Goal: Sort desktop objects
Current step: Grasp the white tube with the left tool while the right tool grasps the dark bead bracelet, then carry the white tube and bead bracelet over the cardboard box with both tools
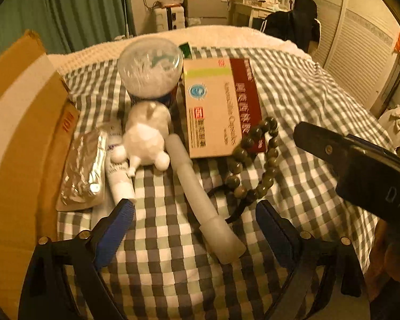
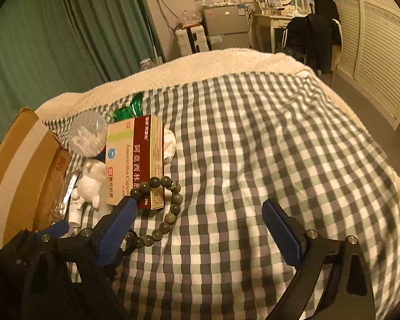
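Sorting barely begun. Clutter heaped far left on checked cover (image 2: 253, 160): swab tub (image 1: 150, 69), pill box (image 1: 221, 106), white toy (image 1: 146, 133), foil pack (image 1: 84, 165), tube (image 1: 200, 186), beads (image 1: 256, 157). Cardboard box (image 1: 18, 133) at left edge, contents unseen. Left gripper (image 1: 194, 224) spread wide astride tube, gripping nothing. Right gripper (image 2: 197, 224) wide too, empty, beside beads. All still to sort.

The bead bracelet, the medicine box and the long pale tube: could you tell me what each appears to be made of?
Bead bracelet: polished stone or glass, to judge by its glossy, mottled grey-green rounds; which one is unclear. Medicine box: printed cardboard, smooth, with crisp folded edges. Long pale tube: probably frosted, translucent plastic with a matte surface.
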Tool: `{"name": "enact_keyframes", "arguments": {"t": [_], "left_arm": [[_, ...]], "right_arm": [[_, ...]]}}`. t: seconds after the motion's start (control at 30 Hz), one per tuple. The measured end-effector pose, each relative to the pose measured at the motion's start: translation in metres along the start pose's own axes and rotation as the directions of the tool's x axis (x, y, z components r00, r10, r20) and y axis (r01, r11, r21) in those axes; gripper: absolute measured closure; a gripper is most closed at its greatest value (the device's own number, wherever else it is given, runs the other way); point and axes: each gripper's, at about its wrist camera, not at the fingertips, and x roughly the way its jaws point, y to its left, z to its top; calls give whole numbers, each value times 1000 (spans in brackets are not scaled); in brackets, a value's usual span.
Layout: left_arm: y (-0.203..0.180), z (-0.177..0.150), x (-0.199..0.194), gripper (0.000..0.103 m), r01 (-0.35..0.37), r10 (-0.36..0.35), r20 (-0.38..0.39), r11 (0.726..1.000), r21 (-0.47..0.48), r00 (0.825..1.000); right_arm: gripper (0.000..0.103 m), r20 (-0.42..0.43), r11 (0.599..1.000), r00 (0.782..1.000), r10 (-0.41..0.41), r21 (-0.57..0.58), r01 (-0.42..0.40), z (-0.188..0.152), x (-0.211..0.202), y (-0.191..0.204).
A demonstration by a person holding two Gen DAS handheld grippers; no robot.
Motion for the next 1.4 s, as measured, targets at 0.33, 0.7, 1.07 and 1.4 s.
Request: {"name": "enact_keyframes", "arguments": {"t": [0.33,0.7,1.07,1.4], "left_arm": [[9,-10,17,35,19,-20,-20,999,-30,1000],[12,-19,4,86,103,-103,17,995,-1,995],[24,-25,-29,92,96,-96,46,995,-7,994],[29,-24,-81,94,95,-92,113,995,-20,989]], "right_arm": [[12,-61,997,997,49,-64,-53,2,35,27],[59,-99,992,988,115,-40,-119,-6,42,29],[88,-115,994,988,107,-7,-109,-27,7,22],[92,-36,992,992,121,24,-120,-36,-66,16]]}}
